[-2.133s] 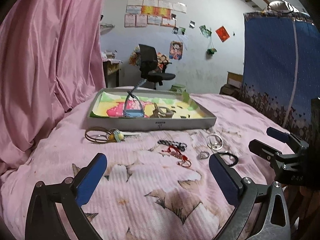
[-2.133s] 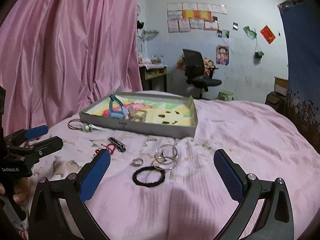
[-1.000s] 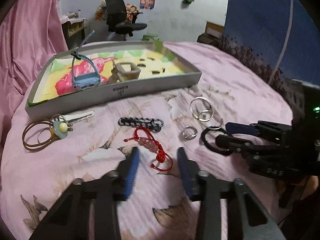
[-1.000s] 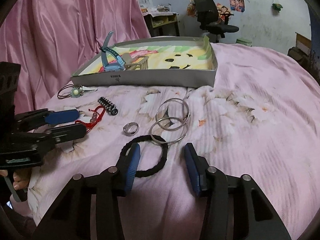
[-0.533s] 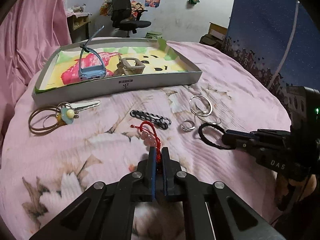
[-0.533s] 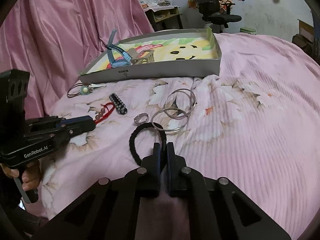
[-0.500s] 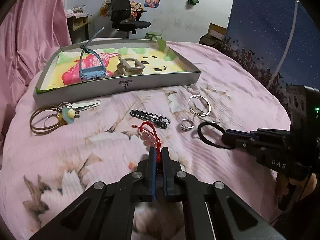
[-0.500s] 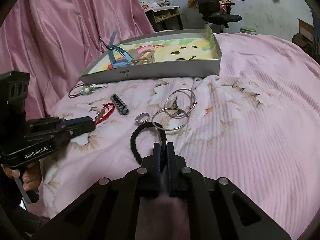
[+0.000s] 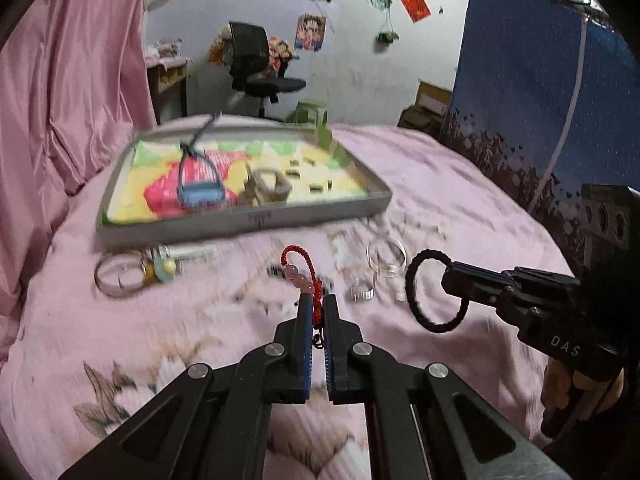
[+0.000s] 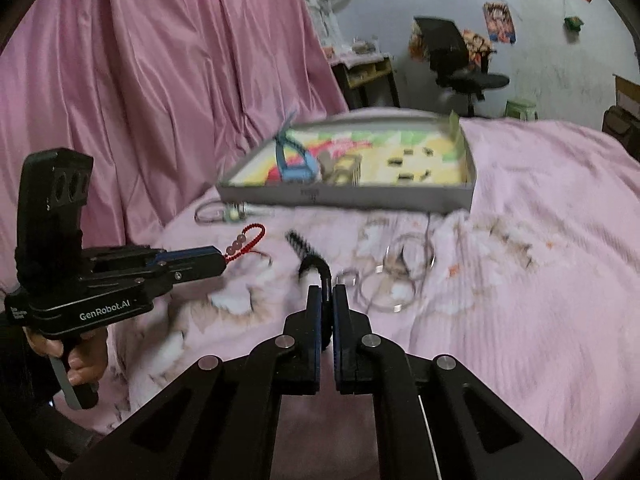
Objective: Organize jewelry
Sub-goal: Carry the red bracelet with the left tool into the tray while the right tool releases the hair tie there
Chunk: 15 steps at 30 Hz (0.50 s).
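My left gripper (image 9: 315, 305) is shut on a red cord bracelet with pink beads (image 9: 298, 270) and holds it lifted above the pink bedspread; it also shows in the right wrist view (image 10: 245, 242). My right gripper (image 10: 327, 296) is shut on a black hair tie (image 10: 314, 267), which hangs as a ring in the left wrist view (image 9: 434, 291). A grey tray (image 9: 248, 222) with a colourful liner lies ahead and holds a blue watch (image 9: 198, 186) and a beige clip (image 9: 268, 186).
On the bedspread lie a key ring with a key (image 9: 140, 270), a dark braided band (image 9: 276, 270), a small silver ring (image 9: 362, 291) and silver bangles (image 9: 386, 258). A pink curtain hangs at the left and a blue cloth at the right. An office chair stands behind.
Both grippers have lifted off the bedspread with their items: the red bracelet and the black hair tie now hang in the air. The views have tilted up towards the tray.
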### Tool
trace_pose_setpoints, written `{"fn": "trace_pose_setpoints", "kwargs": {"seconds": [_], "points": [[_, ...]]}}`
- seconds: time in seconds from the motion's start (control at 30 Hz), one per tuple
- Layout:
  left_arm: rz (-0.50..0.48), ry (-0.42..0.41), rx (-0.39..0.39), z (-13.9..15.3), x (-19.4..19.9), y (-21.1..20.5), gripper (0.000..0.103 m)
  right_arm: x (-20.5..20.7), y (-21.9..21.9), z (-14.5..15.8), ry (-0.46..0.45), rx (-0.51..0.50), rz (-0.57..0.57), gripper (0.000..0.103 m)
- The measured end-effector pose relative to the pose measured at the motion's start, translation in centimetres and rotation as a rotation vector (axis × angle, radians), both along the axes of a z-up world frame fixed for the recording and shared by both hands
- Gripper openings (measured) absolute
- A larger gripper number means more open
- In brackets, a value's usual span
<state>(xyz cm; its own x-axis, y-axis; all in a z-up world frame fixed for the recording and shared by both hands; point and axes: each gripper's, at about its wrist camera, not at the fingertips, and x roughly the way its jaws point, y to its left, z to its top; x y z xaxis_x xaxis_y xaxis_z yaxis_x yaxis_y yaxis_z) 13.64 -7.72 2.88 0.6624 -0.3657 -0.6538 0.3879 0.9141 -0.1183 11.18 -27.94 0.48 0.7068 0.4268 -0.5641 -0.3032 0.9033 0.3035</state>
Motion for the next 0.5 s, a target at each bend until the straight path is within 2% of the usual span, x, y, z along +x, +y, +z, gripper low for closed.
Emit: {"fn": "trace_pose_setpoints", "kwargs": {"seconds": [0.13, 0.23, 0.5], "points": [[0.031, -0.052, -0.012, 1.1, 1.8, -0.1, 0.005, 1.3, -0.2, 1.3, -0.056, 0.011, -0.023, 0.005], [0.064, -0.078, -0.024, 1.7, 3.9, 0.1, 0.005, 3.8, -0.3, 2.2, -0.081, 0.014, -0.042, 0.005], [0.147, -0.056, -0.034, 0.9, 10.6, 1.2, 0.005, 11.0, -0.4, 2.4, -0.096, 0.049, -0.118, 0.005]]}}
